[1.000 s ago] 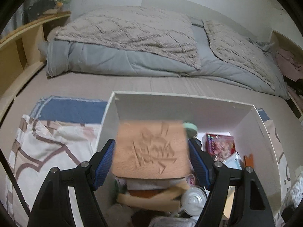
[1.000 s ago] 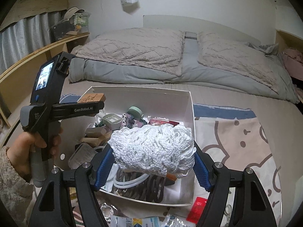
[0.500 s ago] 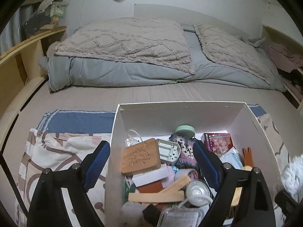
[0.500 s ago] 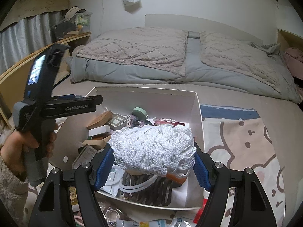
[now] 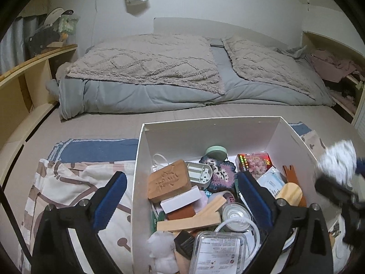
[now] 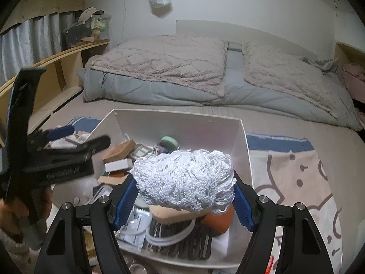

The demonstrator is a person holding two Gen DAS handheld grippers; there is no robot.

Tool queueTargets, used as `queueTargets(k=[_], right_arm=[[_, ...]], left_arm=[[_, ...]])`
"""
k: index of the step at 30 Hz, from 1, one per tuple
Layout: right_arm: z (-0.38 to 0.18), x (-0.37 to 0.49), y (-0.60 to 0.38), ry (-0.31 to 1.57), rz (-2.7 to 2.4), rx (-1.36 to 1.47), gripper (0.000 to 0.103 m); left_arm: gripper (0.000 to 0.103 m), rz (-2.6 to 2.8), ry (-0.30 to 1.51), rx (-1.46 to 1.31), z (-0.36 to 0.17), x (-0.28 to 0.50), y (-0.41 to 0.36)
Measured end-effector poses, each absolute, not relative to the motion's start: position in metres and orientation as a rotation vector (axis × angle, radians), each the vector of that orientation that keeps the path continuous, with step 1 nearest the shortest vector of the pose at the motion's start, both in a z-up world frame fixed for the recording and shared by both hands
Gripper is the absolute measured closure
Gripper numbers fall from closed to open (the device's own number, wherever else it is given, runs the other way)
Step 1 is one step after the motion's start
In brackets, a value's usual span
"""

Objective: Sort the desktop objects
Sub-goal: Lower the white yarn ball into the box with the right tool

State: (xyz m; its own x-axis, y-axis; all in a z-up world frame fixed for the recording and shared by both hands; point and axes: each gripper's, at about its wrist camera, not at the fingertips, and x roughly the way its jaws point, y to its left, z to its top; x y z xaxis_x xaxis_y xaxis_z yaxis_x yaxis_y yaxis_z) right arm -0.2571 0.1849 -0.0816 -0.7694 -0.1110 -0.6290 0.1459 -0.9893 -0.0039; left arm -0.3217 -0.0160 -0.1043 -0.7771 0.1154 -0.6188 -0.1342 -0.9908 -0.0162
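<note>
Two claws are at work over one white box. The brown carved block lies in the box among the clutter, just ahead of the left gripper, whose jaws have just been opening and stand wide with nothing pinched, apparently to let it drop. The right gripper squeezes a white knitted bundle above the box's near corner, likely next to go in.

carved brown block lies tilted in white box.
</note>
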Motion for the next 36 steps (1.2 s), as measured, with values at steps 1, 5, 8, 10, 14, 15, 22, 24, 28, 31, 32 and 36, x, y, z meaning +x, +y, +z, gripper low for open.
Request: queueTargets(k=[1,5,8,10,14,15,22,24,28,31,32,36], right_arm=[[-0.081,-0.260,0.184,0.083,-2.836,0.993,0.028],[-0.079,-0.271,0.182,0.112,-2.857,0.978,0.028],[-0.079,-0.286,0.179,0.096,-2.829,0.979,0.028],[-0.079,-0.296,0.175,0.115,-2.818,0.996,0.028],[-0.078,-0.316,0.166,0.166,-2.781,1.021,0.028],[-0.078,-0.323,0.162,0.184,-2.764,1.030,0.028],[-0.088,-0.352,0.145,0.194,-2.686,1.096,0.028],[-0.093,-0.361,0.143,0.179,-2.677,1.125,0.028],[-0.105,-0.377,0.145,0.149,-2.676,1.195,0.024],[-0.113,-0.386,0.146,0.129,-2.663,1.233,0.000],[-0.113,-0.386,0.146,0.132,-2.669,1.230,0.000],[-0.107,-0.383,0.146,0.128,-2.672,1.195,0.000]], left_arm=[[0.004,2.845,0.047,-0.981,-0.104,-0.320,-0.018],[0.001,2.860,0.034,-0.963,-0.102,-0.315,-0.028],[0.001,2.865,0.017,-0.953,-0.100,-0.316,-0.037],[0.001,2.870,0.018,-0.937,-0.097,-0.315,-0.041],[0.001,2.866,-0.001,-0.923,-0.095,-0.316,-0.048],[0.001,2.863,-0.004,-0.922,-0.095,-0.316,-0.048],[0.001,2.875,0.006,-0.929,-0.097,-0.318,-0.052],[0.001,2.872,-0.006,-0.931,-0.098,-0.319,-0.054],[0.001,2.871,0.009,-0.929,-0.100,-0.318,-0.056],[0.001,2.874,0.004,-0.931,-0.101,-0.318,-0.058],[0.001,2.876,-0.005,-0.931,-0.101,-0.319,-0.060],[0.001,2.869,-0.055,-0.954,-0.102,-0.321,-0.067]])
